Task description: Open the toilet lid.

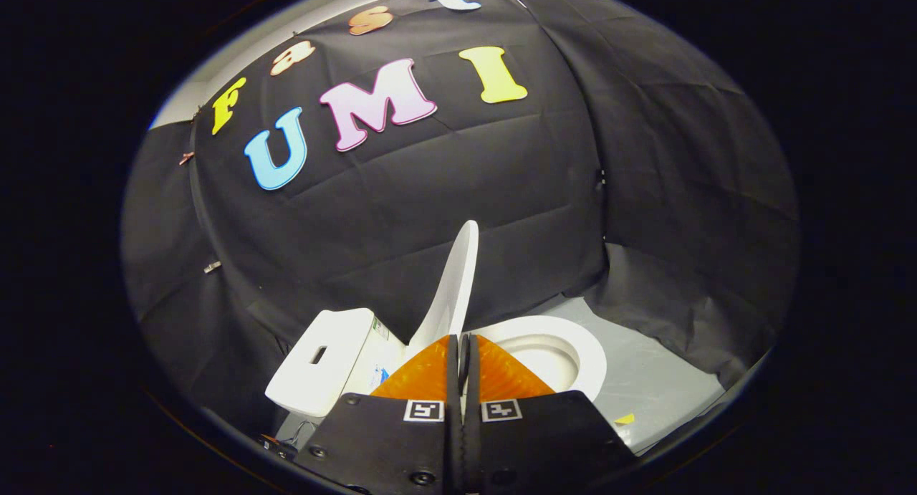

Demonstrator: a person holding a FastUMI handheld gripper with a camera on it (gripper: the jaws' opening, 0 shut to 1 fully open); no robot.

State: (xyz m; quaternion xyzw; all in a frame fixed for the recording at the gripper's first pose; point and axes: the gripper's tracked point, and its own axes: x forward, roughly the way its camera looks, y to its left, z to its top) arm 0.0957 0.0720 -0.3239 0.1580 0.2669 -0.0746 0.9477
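Both fingers of the hand-held gripper (464,348) press together, empty, just before the raised white plastic toilet lid (455,287); nudge it gently fully upright.

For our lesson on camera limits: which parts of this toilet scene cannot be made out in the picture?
- Gripper view: the near part of the toilet seat lies behind the shut tool.
- The lid's lower end is hidden by the tool's fingers.
- The sticker on the tank is too small to read.
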